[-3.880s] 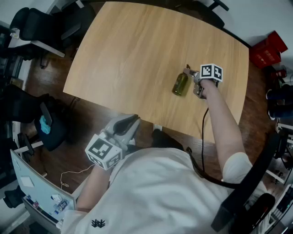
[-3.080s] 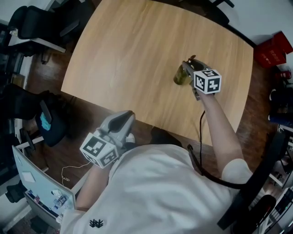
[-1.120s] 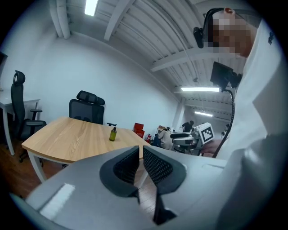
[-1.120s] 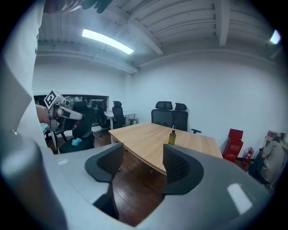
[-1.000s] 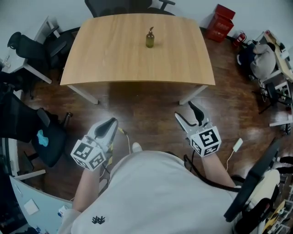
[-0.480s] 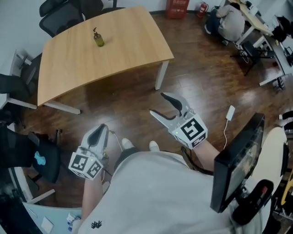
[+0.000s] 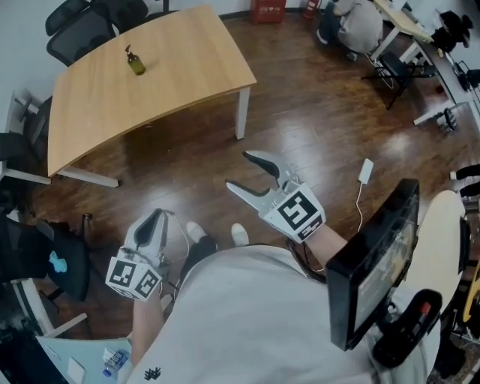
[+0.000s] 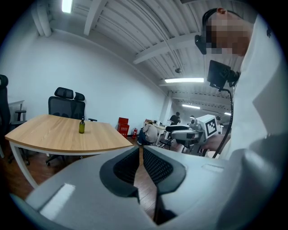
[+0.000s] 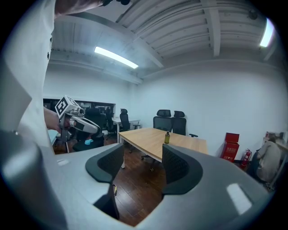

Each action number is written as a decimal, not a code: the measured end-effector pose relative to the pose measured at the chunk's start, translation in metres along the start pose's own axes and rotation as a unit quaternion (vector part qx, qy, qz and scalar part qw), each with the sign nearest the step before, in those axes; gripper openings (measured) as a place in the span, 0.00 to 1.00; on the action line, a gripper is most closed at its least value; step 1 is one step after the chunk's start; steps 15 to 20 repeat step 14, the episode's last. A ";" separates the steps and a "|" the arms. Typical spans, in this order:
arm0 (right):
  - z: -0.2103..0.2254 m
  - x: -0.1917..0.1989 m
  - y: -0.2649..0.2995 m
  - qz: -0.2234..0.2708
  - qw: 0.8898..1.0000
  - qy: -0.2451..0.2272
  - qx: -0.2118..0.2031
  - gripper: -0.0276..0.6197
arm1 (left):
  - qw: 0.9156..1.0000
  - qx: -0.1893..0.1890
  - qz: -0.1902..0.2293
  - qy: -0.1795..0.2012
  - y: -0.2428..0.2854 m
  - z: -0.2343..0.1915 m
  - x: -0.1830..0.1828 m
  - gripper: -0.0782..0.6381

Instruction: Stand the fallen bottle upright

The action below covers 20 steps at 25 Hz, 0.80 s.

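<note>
The olive-green pump bottle (image 7: pixel 136 63) stands upright on the wooden table (image 7: pixel 165 82), far off at the upper left of the head view. It also shows upright in the left gripper view, bottle (image 8: pixel 81 126), and in the right gripper view, bottle (image 9: pixel 167 137). Both grippers hang over the dark wood floor, well away from the table. My left gripper (image 7: pixel 155 216) is shut and empty, its pads almost touching in the left gripper view (image 8: pixel 140 152). My right gripper (image 7: pixel 238 171) is open; its jaws are closing slightly with nothing between them (image 9: pixel 143 158).
Black office chairs (image 7: pixel 82 26) stand behind the table. A dark monitor (image 7: pixel 371 262) is close at my right. A white adapter with a cable (image 7: pixel 365 171) lies on the floor. A red box (image 7: pixel 268 9) and other desks sit along the far wall.
The right gripper stood the bottle upright and let it go. I have since backed away from the table and turned, so table and bottle have slid to the upper left.
</note>
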State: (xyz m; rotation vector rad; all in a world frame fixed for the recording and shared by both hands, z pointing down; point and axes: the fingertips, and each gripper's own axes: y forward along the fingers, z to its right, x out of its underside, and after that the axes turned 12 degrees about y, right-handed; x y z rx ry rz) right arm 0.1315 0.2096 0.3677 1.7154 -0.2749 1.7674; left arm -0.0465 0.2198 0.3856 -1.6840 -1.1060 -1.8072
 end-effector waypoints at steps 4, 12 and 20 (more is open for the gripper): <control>-0.001 0.005 -0.009 -0.003 1.000 0.001 0.002 0.46 | 1.000 0.004 -0.002 0.002 0.000 0.010 0.001 0.15; 0.003 0.006 -0.015 -0.004 1.000 0.002 0.006 0.46 | 1.000 0.005 -0.003 0.003 -0.001 0.014 0.001 0.15; 0.003 0.005 -0.014 -0.005 1.000 0.002 0.004 0.46 | 1.000 0.005 -0.001 0.002 -0.002 0.014 0.000 0.15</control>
